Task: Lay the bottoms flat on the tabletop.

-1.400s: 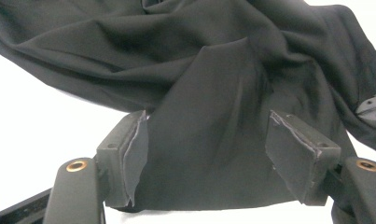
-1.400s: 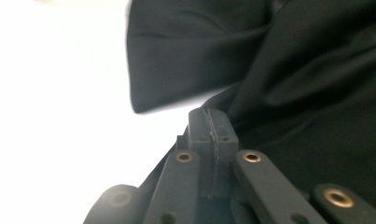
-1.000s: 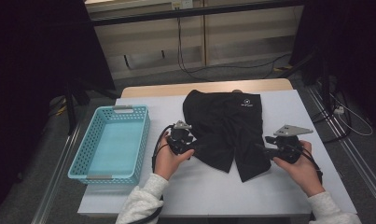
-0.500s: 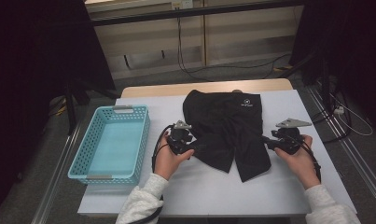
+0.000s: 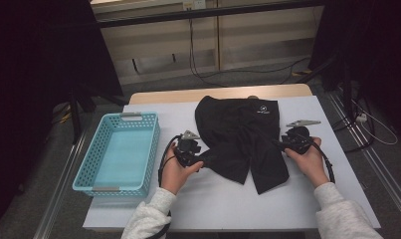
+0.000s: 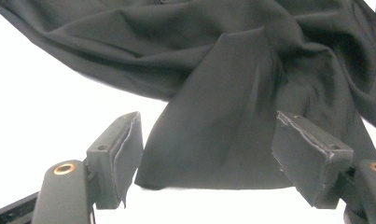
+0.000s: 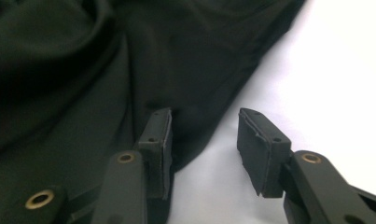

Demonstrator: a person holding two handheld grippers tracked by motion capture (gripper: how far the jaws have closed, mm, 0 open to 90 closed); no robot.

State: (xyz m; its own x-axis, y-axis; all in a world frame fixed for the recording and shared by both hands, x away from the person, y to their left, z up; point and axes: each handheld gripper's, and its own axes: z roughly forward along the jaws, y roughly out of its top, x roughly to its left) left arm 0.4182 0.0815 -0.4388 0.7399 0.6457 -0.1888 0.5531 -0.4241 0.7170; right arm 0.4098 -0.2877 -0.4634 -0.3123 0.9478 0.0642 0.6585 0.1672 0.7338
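Observation:
A black garment (image 5: 243, 137) with a small white logo lies crumpled on the white table (image 5: 228, 204). My left gripper (image 5: 204, 157) is at its left edge. In the left gripper view that gripper (image 6: 206, 151) is open, and a flap of the black cloth (image 6: 209, 135) lies between its jaws, untouched by the pads (image 6: 122, 156). My right gripper (image 5: 277, 143) is at the garment's right edge. The right gripper view has it (image 7: 204, 147) open, one pad (image 7: 157, 140) resting over the cloth edge (image 7: 199, 112) and the other over bare table.
A turquoise plastic basket (image 5: 93, 169) stands on the table's left side, next to my left hand. Beyond the table's far edge are a floor with cables (image 5: 228, 74) and dark shapes at both sides.
My right gripper has moved away from me along the garment's right edge, towards its upper part. The left gripper has stayed at the left edge.

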